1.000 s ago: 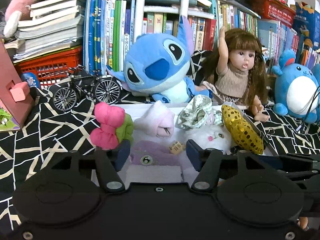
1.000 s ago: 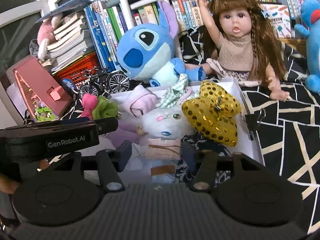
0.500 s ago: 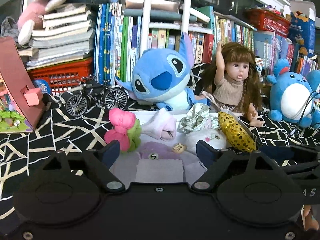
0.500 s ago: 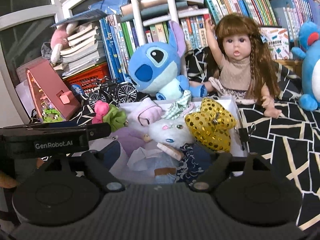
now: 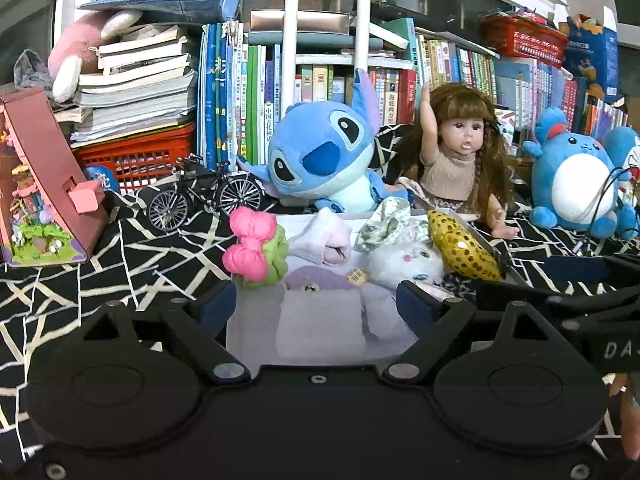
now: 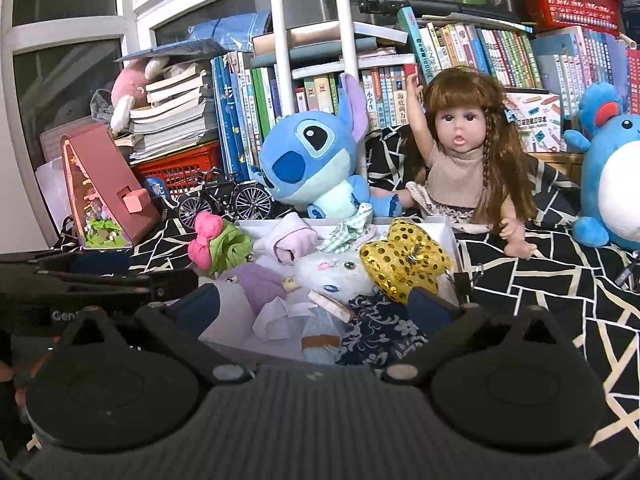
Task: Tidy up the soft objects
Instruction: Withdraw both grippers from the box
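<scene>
A white box point(image 5: 256, 328) point(image 6: 444, 232) on the patterned cloth holds several soft things. They include a pink bow on a green scrunchie point(image 5: 250, 248) point(image 6: 208, 238), a rolled pink sock point(image 5: 324, 240) point(image 6: 288, 240), a white plush point(image 5: 404, 260) point(image 6: 336, 272), a gold sequin bow point(image 5: 460, 246) point(image 6: 404, 260), a purple piece point(image 5: 316, 280) point(image 6: 256, 284) and a navy floral cloth point(image 6: 376, 332). My left gripper point(image 5: 316, 308) hovers at the box's near edge with its jaws opening and no pad touching anything. My right gripper point(image 6: 314, 308) hangs beside it over the near end, jaws also opening and empty.
Behind the box sit a blue Stitch plush point(image 5: 320, 156), a long-haired doll point(image 5: 460, 160) and a round blue plush point(image 5: 576, 184). A toy bicycle point(image 5: 204, 196) and a pink model house point(image 5: 40, 192) stand on the left. Books and a red basket point(image 5: 136, 156) fill the back.
Both grippers have drawn back and slightly up from the box, and their jaws have spread wider. The soft things that lay between the fingers now rest in the box.
</scene>
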